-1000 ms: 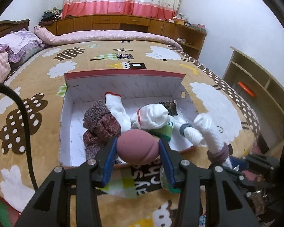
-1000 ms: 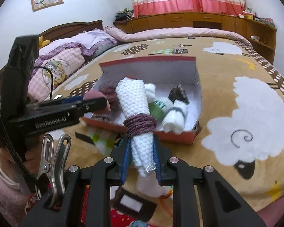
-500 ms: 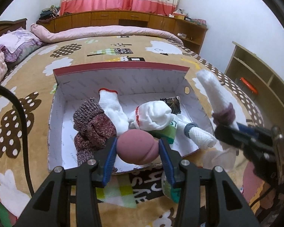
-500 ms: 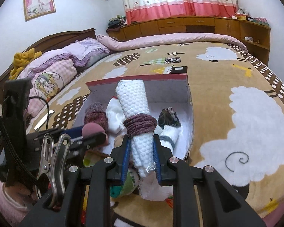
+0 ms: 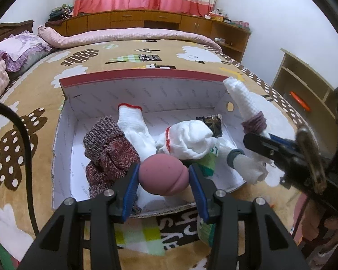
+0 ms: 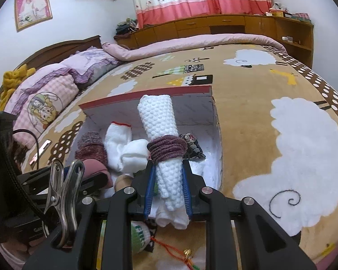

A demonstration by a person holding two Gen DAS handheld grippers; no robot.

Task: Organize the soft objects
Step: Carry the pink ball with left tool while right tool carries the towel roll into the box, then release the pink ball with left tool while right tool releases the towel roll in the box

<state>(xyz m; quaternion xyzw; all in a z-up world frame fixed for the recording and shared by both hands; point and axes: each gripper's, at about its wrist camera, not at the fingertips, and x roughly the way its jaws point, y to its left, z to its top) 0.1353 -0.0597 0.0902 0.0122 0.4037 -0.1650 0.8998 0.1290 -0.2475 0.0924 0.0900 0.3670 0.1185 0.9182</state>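
Left gripper [image 5: 164, 177] is pinching a pink ball [image 5: 163, 174] between half-parted jaws over the box's [image 5: 144, 83] near edge. Right gripper [image 6: 168, 185] is clamping a white roll [image 6: 163, 139], nearly closed, above the box's right side.

left gripper [image 5: 164, 177] | black frame | blue pads | silver screws | black cable

My left gripper [image 5: 164, 176] tilts downward, its blue-padded jaws partway apart and pressing both sides of a rounded pink bundle [image 5: 163, 175]. My right gripper [image 6: 168, 187] angles down beside it, jaws nearly together and clamped on a white knitted roll [image 6: 163, 139] that sticks up between them.
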